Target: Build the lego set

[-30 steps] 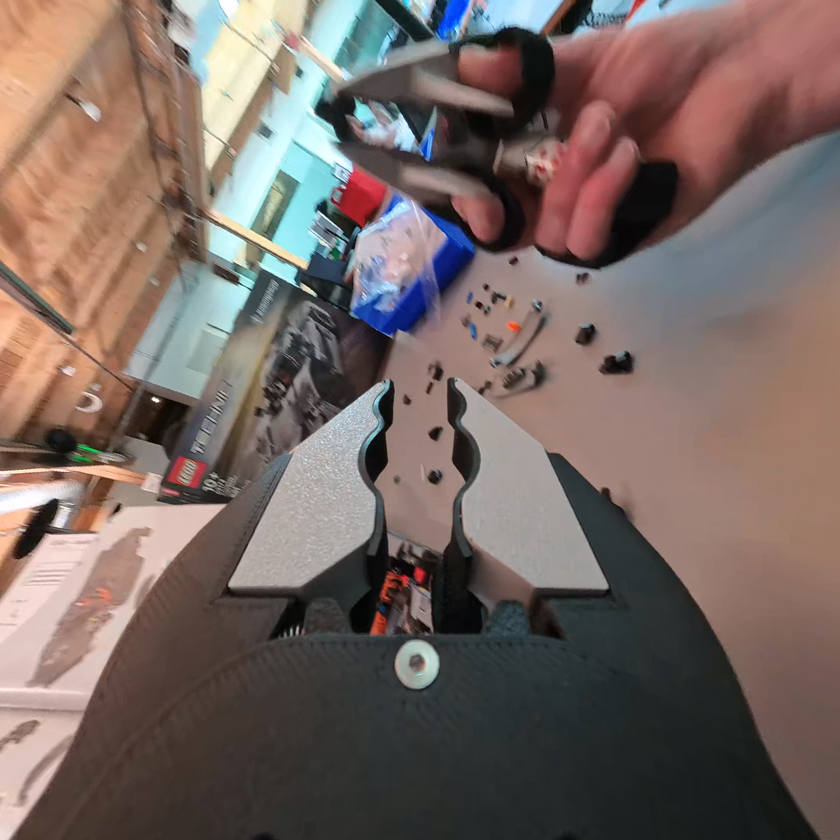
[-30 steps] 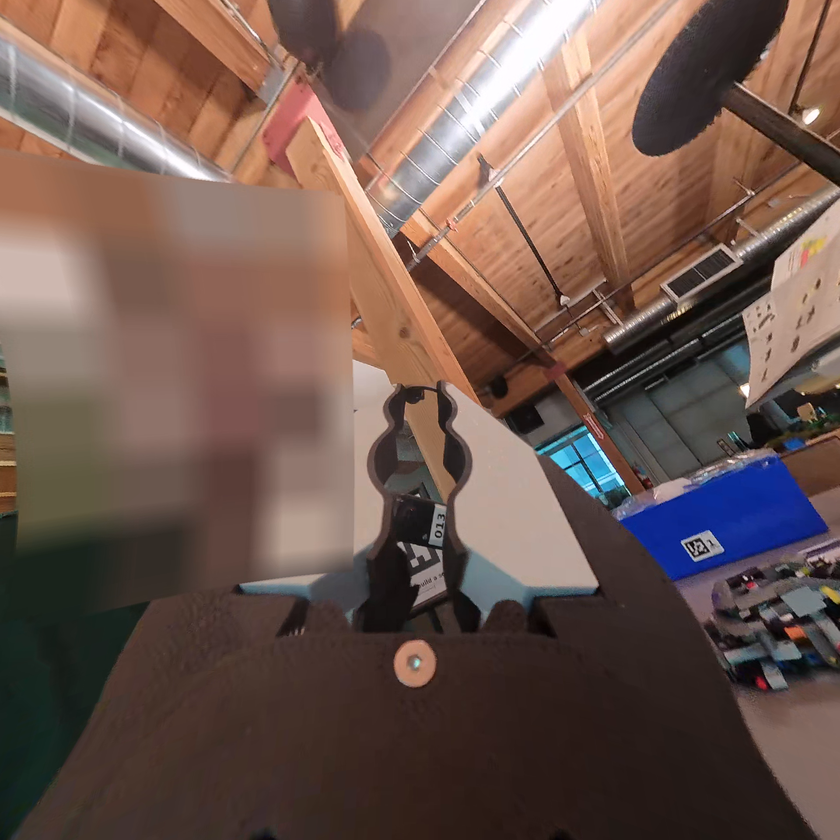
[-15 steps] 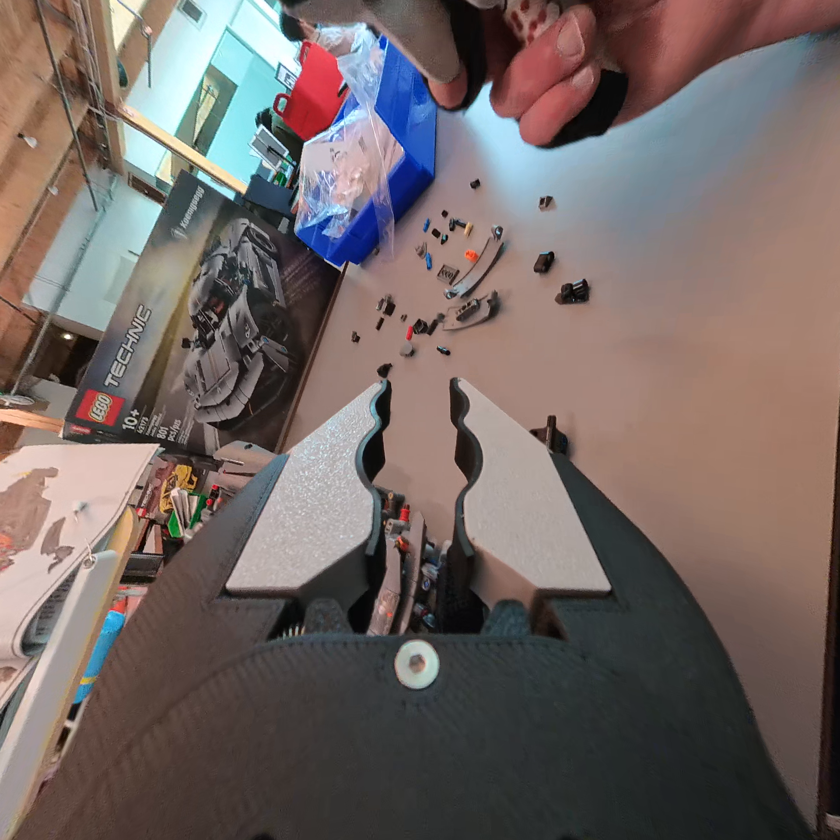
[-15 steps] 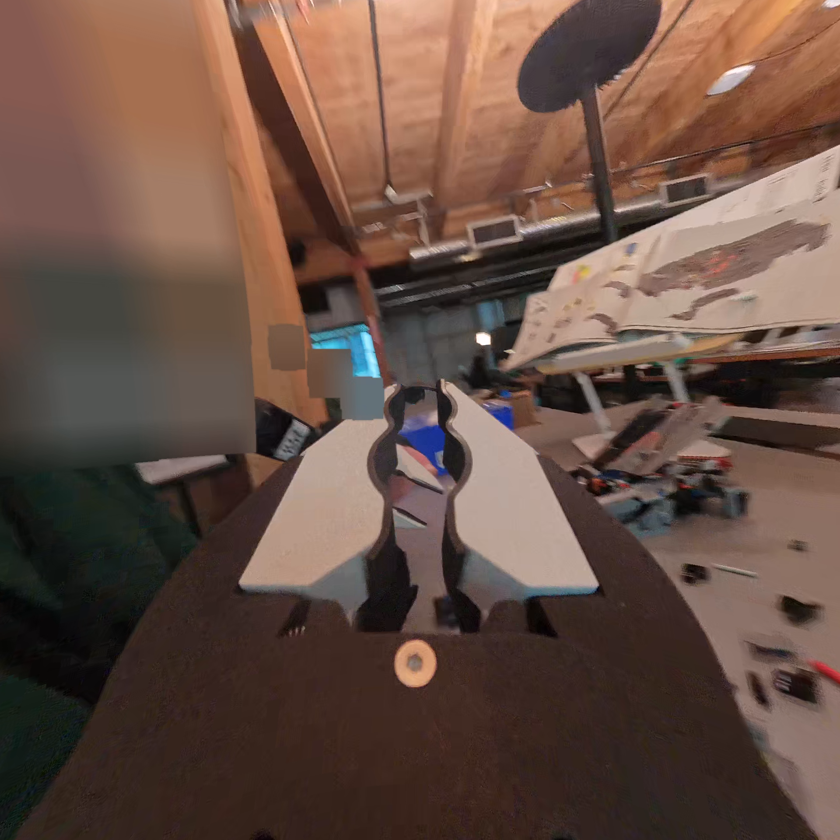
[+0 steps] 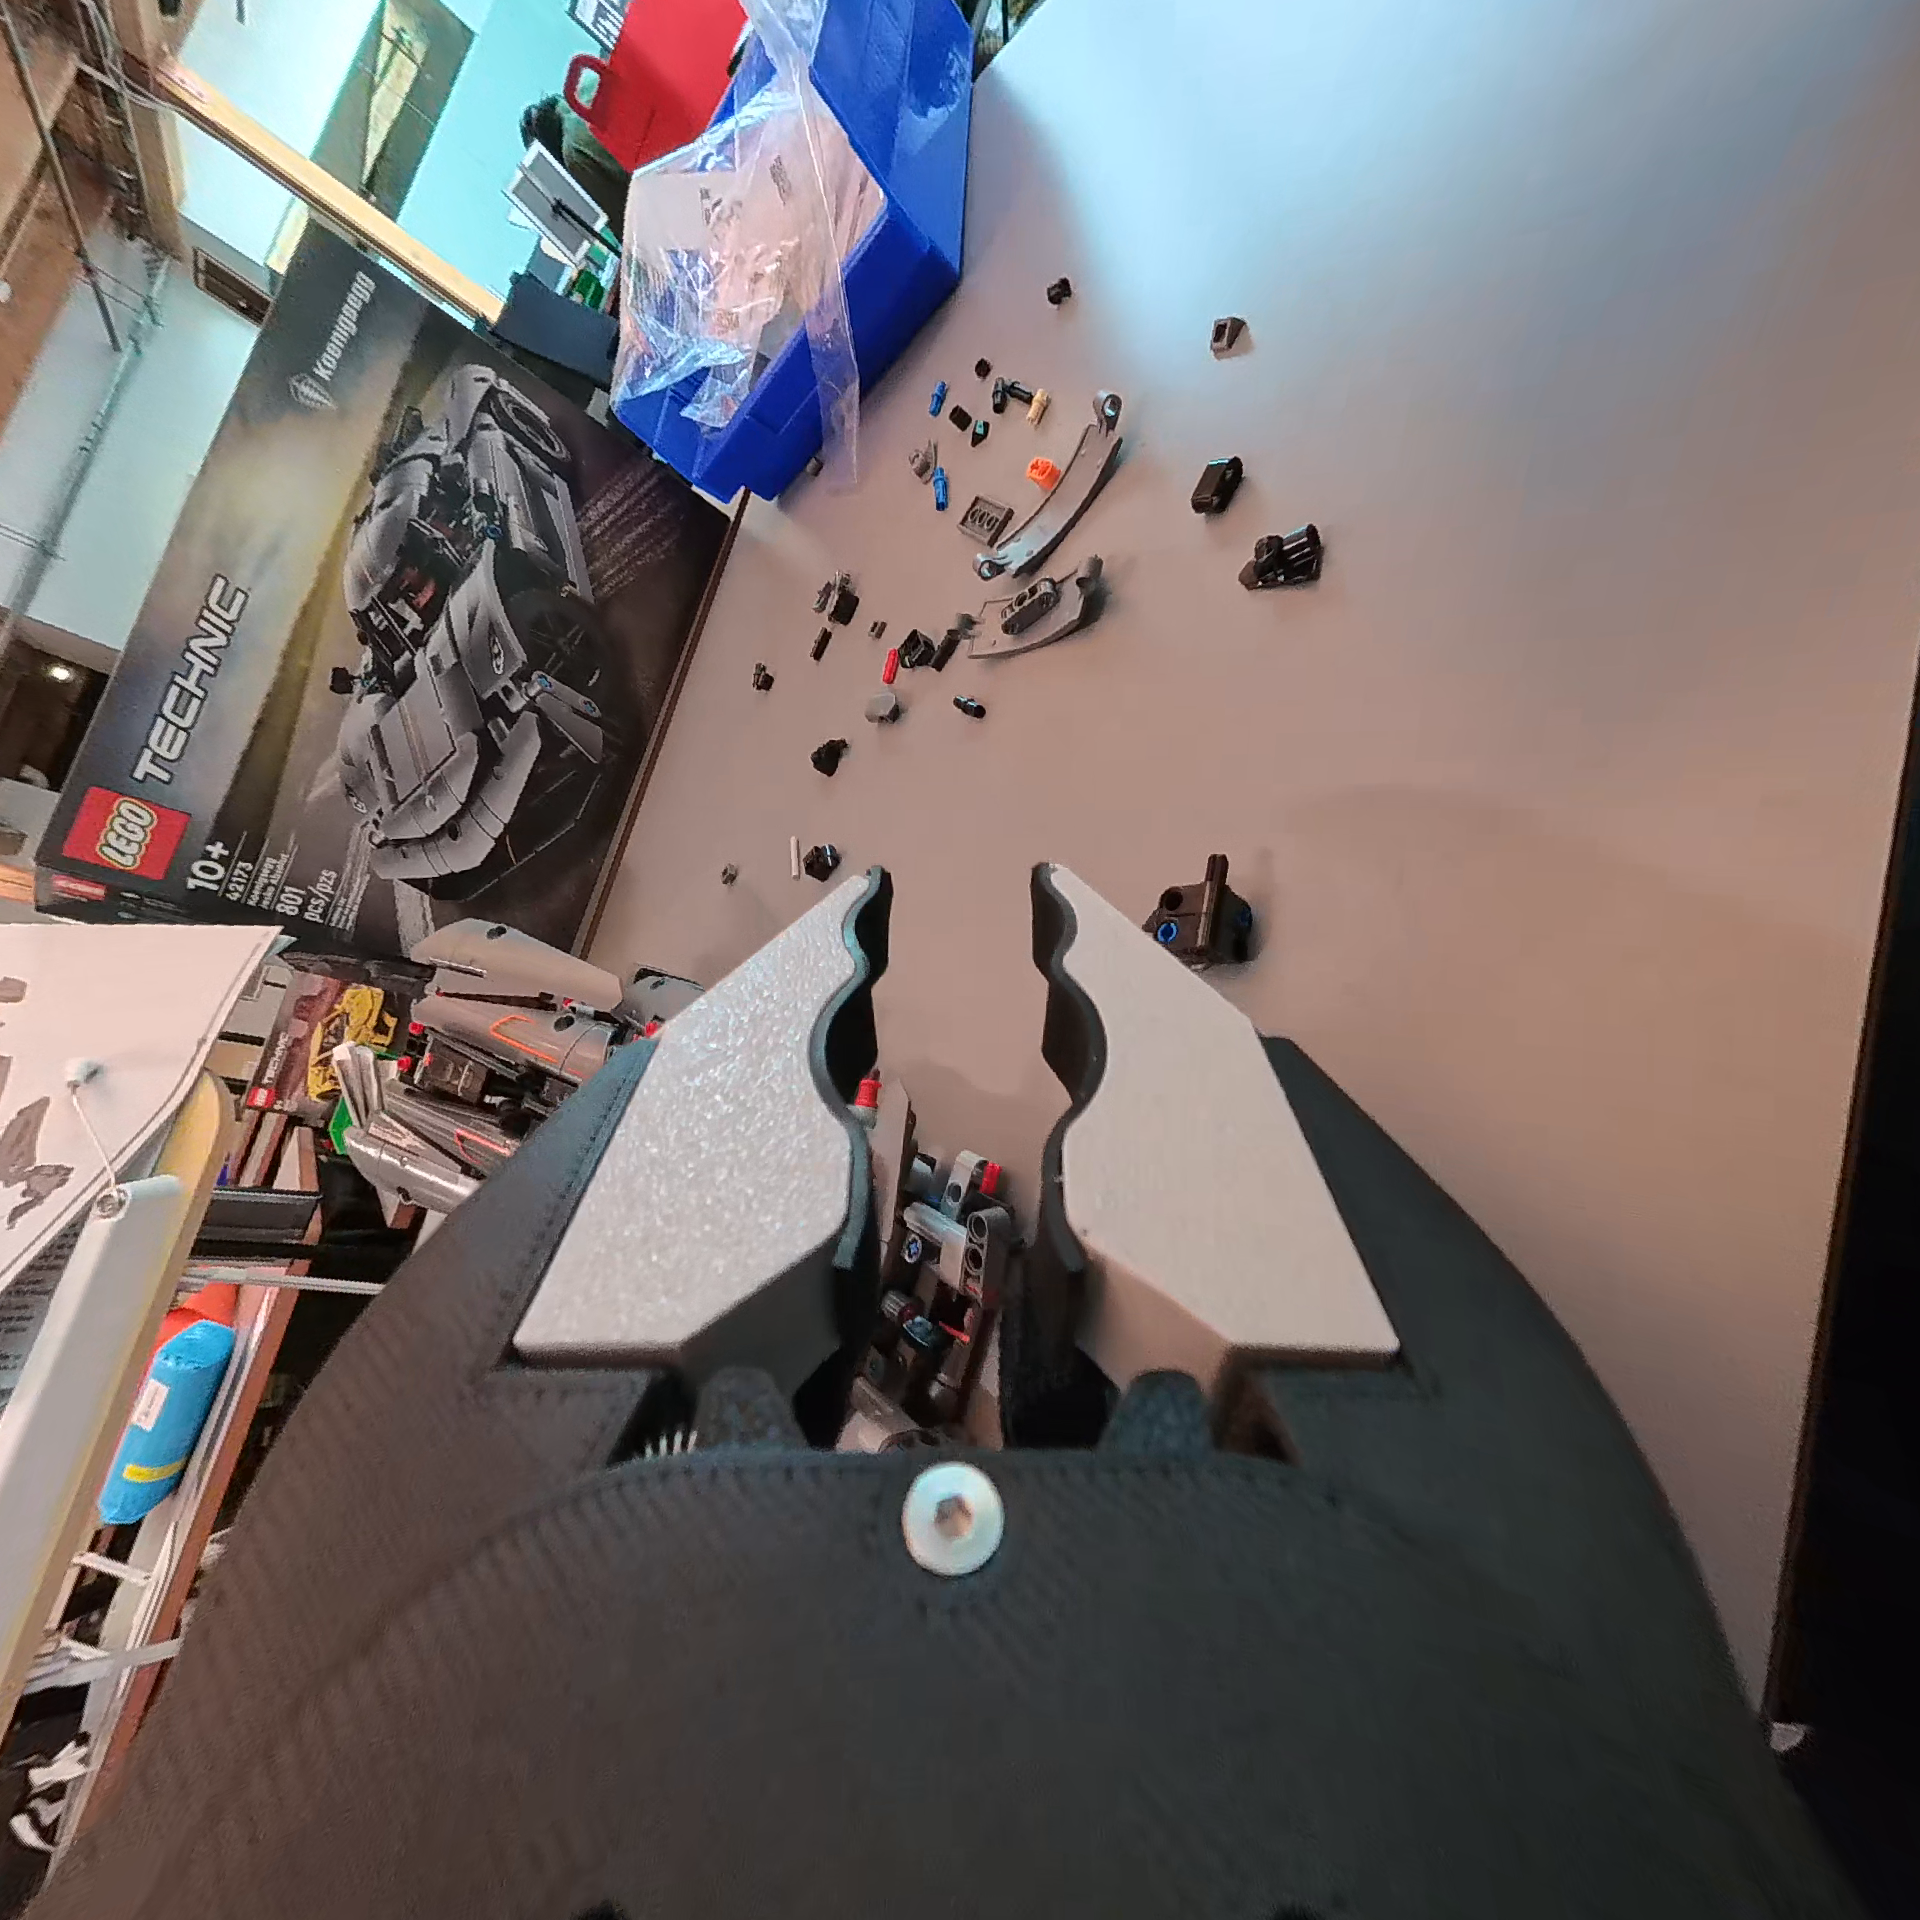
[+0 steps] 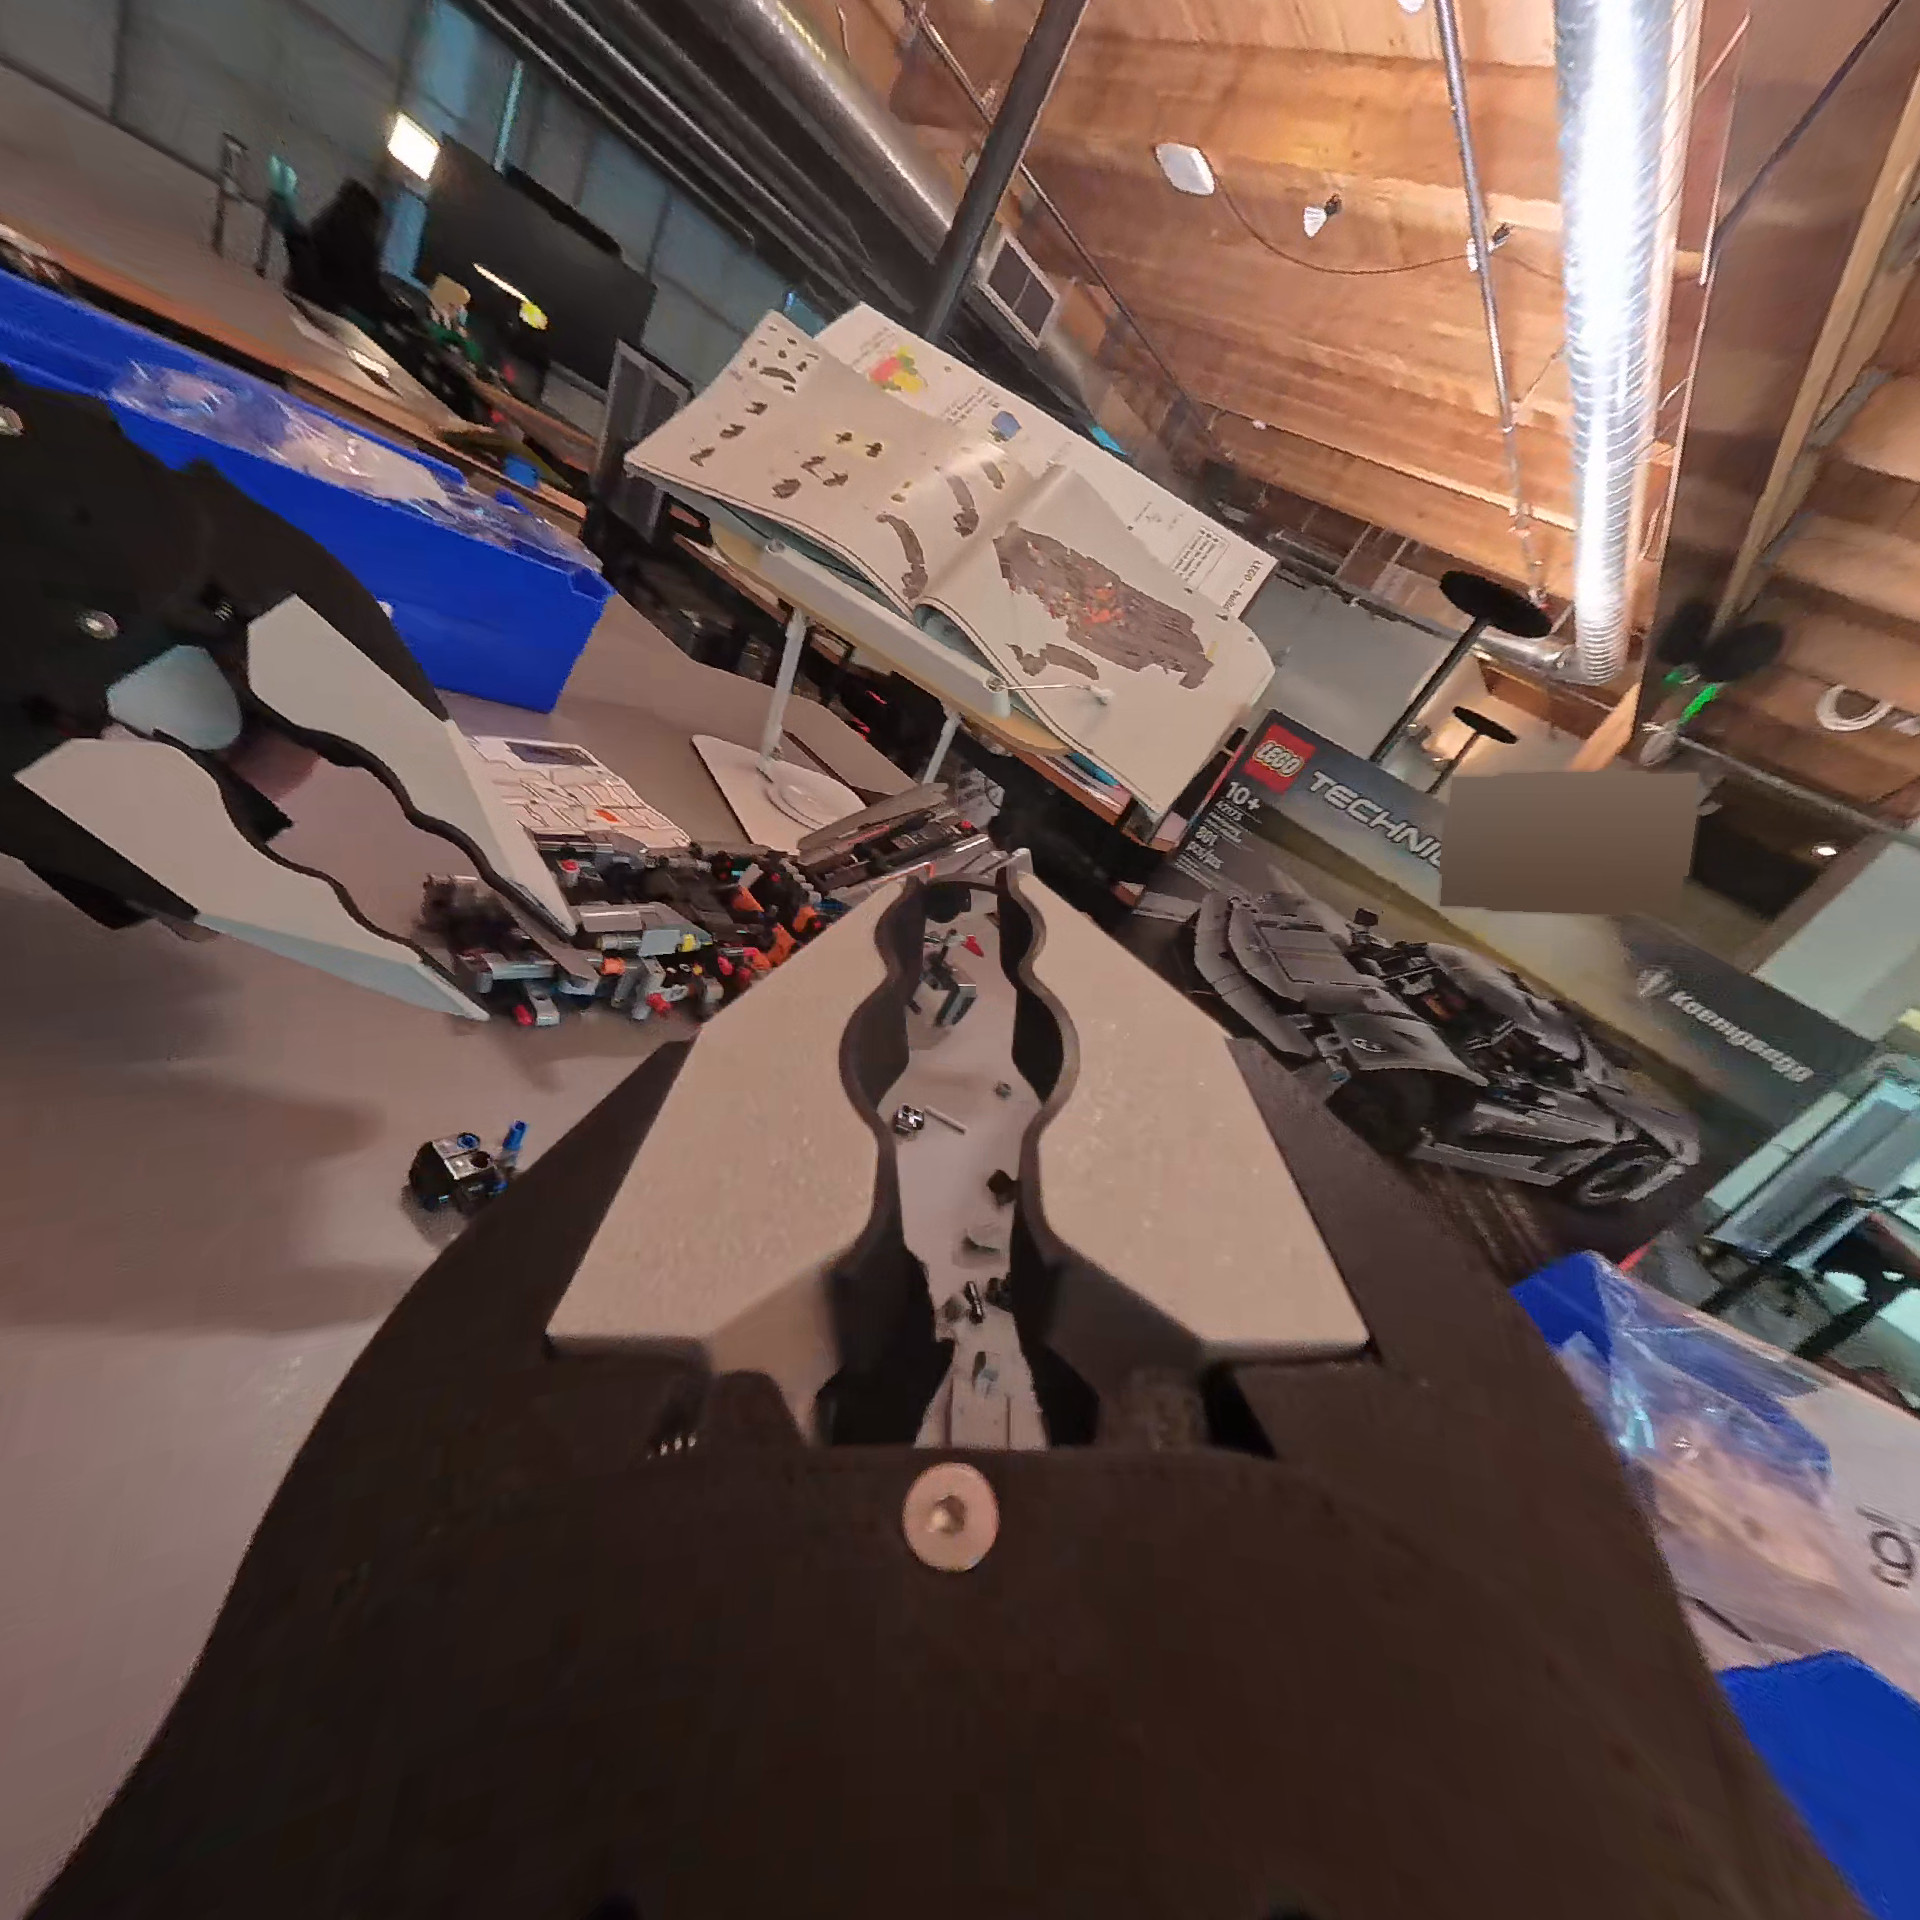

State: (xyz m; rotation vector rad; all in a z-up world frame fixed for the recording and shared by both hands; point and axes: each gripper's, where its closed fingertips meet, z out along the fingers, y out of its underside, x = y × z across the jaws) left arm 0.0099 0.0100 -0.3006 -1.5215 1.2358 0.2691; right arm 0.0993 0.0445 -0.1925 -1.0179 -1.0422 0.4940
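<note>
The left gripper has its jaws spread apart with nothing between the tips, hovering over the grey table. Low in the gap between its fingers sits part of the half-built car model, grey with red and black bits. At 2 o'clock from the tips, just beside the right finger, lies a black block with blue pins. Toward 12 o'clock a scatter of small loose pieces spreads across the table, among them 2 curved grey panels. At 11 o'clock stands a blue bin with a clear plastic bag draped over it, and at 10 o'clock the set's box.

The right gripper holds its jaws at a narrow gap and grips nothing; small pieces show on the table through the gap. In this view the left gripper reaches in from 9 o'clock, its tips over or perhaps touching the car model; the blur leaves that unclear. At 12 o'clock an open instruction book rests on a white stand.
</note>
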